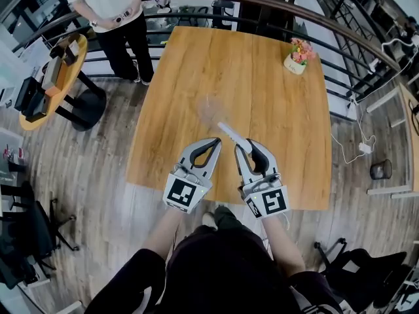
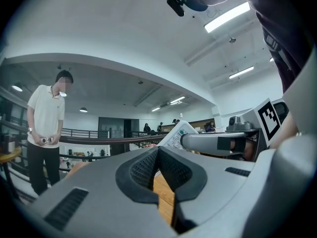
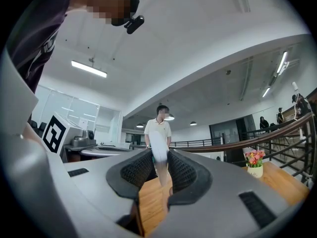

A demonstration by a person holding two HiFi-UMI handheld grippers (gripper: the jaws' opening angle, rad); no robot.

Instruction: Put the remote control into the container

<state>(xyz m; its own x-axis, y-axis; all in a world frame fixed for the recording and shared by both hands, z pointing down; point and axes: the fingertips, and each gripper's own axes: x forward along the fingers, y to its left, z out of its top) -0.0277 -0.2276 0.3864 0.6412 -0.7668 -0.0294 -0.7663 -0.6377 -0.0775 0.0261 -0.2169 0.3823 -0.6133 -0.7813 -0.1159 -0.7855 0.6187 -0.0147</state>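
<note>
Fingers (image 2: 139,171) of the left gripper (image 1: 213,142) are pressed together at their tips and nothing is between them; under the tips only a narrow strip of the wooden table (image 1: 262,90) shows. This gripper hovers over the near edge of the table, on the left side of the person who holds it. Far on the left, beyond the table, a round table (image 1: 60,77) stands on the floor, and a person (image 1: 110,5) in a white shirt stands near the railing with hands joined in front.

Near the middle of the table is the container (image 1: 211,110), clear and hard to make out. The remote (image 1: 229,133) is white and is held above the table, tilted, with its free end pointing toward the container. This end is just beside the container, but I cannot tell if they touch. The remote is not inside the container.

The right gripper (image 1: 249,148) is next to the left one, a little apart, and its fingers (image 3: 184,171) are clamped on the lower end of the remote. At the far right corner of the table stands a small flower pot (image 1: 296,59), upright, well apart from both grippers.
</note>
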